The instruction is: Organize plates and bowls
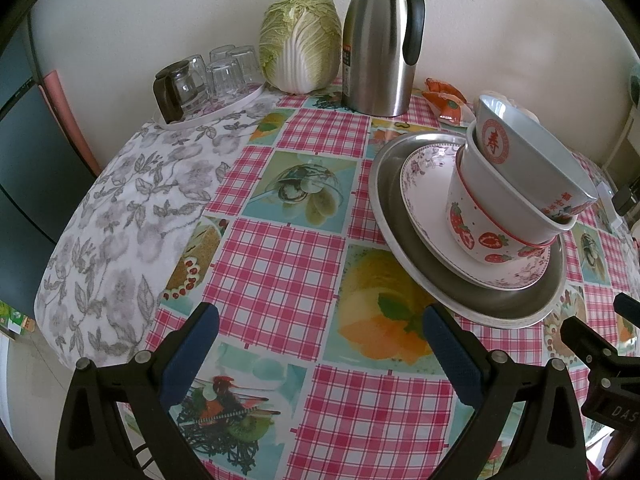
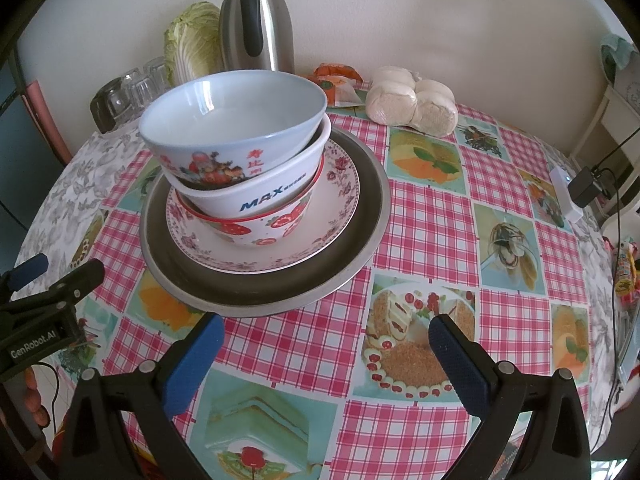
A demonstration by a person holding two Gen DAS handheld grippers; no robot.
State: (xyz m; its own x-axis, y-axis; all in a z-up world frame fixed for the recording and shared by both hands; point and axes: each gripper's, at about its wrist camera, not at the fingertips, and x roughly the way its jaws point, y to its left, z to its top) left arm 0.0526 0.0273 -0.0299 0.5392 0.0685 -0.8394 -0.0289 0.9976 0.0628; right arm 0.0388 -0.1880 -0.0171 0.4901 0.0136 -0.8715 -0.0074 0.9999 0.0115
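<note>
Blue-padded left gripper [image 1: 320, 344] hanging wide open over the checked tablecloth [image 1: 280, 280], holding nothing. Just past its right finger, sitting in one pile: a steel plate [image 1: 404, 248] at the bottom, a flowered plate [image 1: 424, 196] in it, then a strawberry bowl [image 1: 476, 228], a white bowl [image 1: 504, 192] and a pale blue bowl [image 1: 532, 160] on top, leaning a bit. Looking like the stacking is all done; no loose dish showing anywhere on the table. Also showing at the back: upside-down glasses [image 1: 224, 76] on a white tray [image 1: 224, 110], a cabbage [image 1: 300, 40] and a steel jug [image 1: 380, 40]. Only a black corner of the other tool peeking in at the right edge.

Blue-padded right gripper [image 2: 326, 344] also spread wide and empty, hanging over the cloth just in front of the pile. Seeing down into the blue bowl from this side: nothing inside. Showing the word MAX on the white bowl and a painted figure on the blue one. Showing things hidden from the left view: wrapped buns [image 2: 412, 100], a black plug [image 2: 588, 190] and a white box [image 2: 564, 194].
</note>
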